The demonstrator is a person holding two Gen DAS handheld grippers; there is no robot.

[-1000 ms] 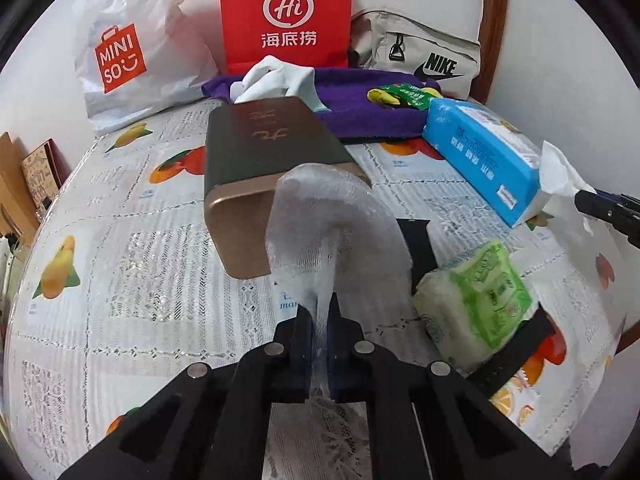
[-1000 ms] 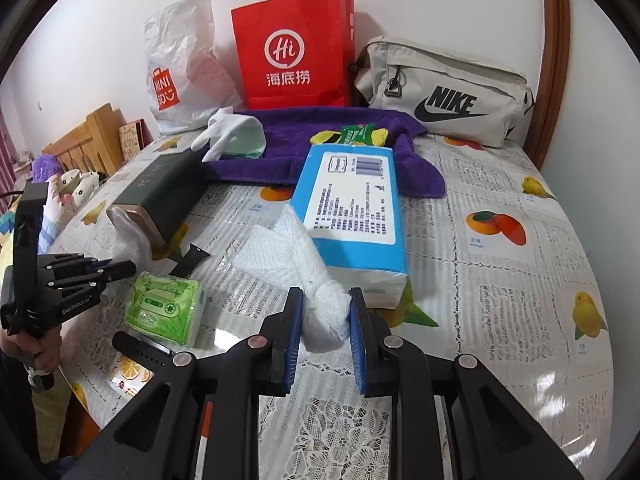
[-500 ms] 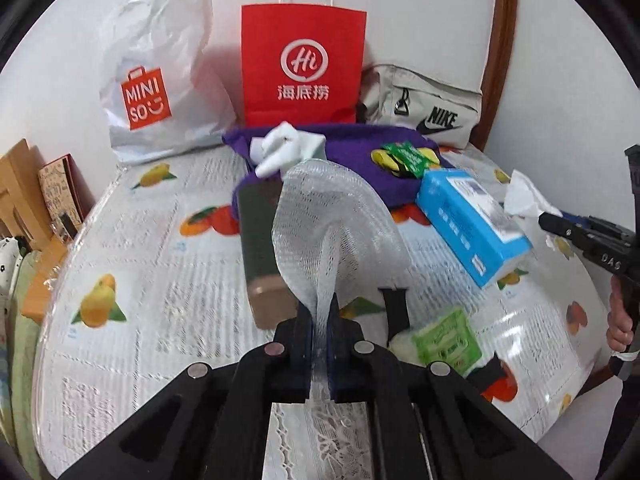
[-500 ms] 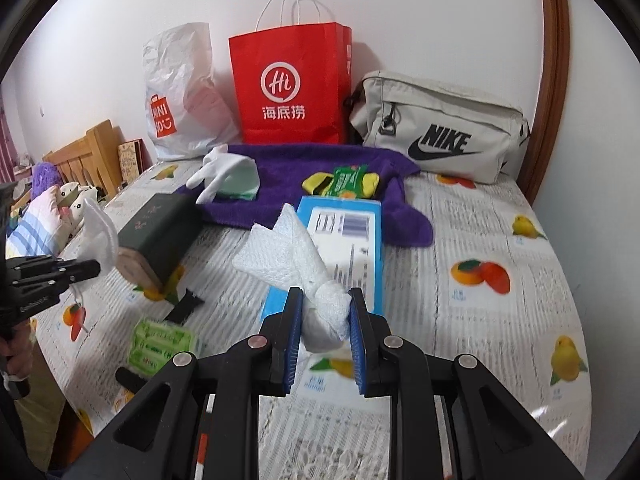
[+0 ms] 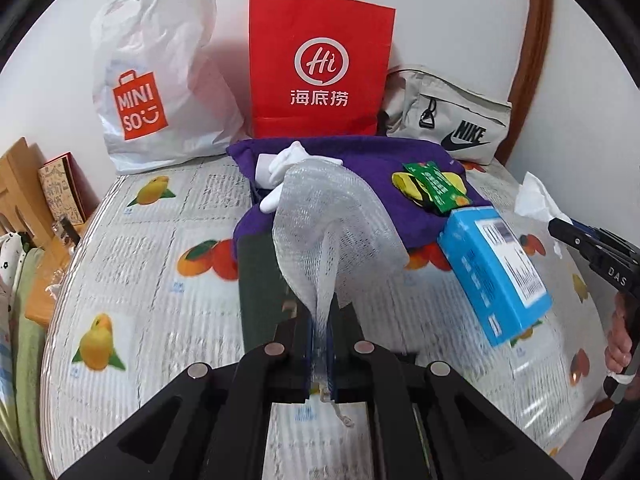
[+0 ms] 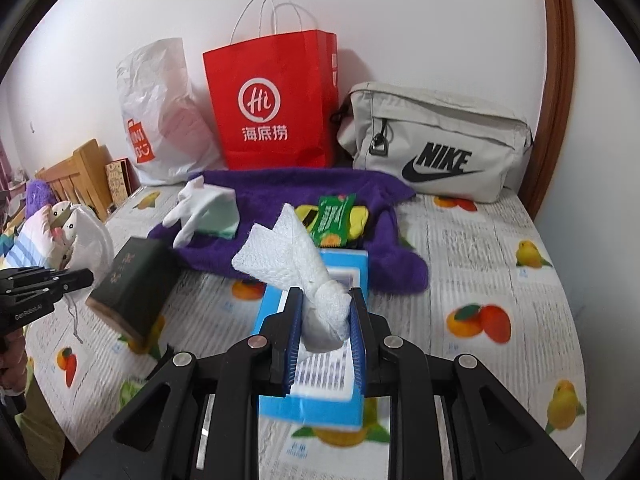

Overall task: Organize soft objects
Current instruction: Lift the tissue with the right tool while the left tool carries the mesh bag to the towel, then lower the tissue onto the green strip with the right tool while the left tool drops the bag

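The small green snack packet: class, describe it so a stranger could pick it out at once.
Find the red paper bag against the wall; a purple fuzzy towel lies in front of it. On the towel's right half, the small green snack packet rests on a yellow item. It is the only glossy green thing there; the white glove lies further left.
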